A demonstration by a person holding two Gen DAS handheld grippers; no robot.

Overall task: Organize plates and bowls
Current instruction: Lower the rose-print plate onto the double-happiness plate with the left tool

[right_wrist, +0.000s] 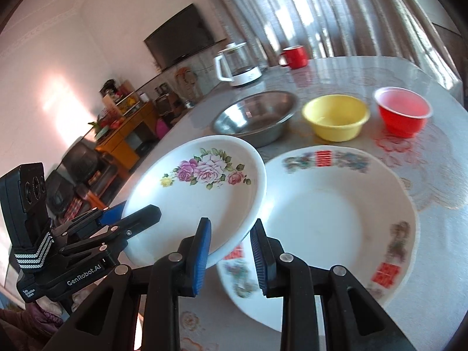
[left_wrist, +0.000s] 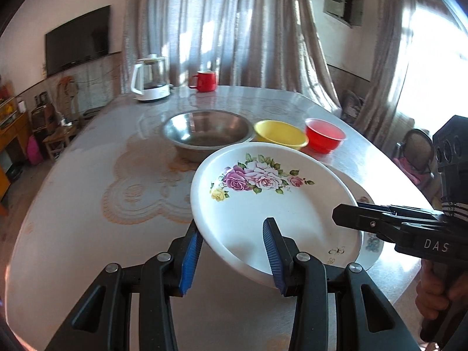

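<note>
Two grippers hold one rose-patterned plate (left_wrist: 272, 201).
Left gripper (left_wrist: 234, 259) and right gripper (right_wrist: 231, 254) jaws each clamp its near rim, tilted above the larger plate (right_wrist: 336, 219).

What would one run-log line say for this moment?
left gripper: shut on rose plate | right gripper: shut on rose plate | rose plate: tilted, partly over large plate
</note>
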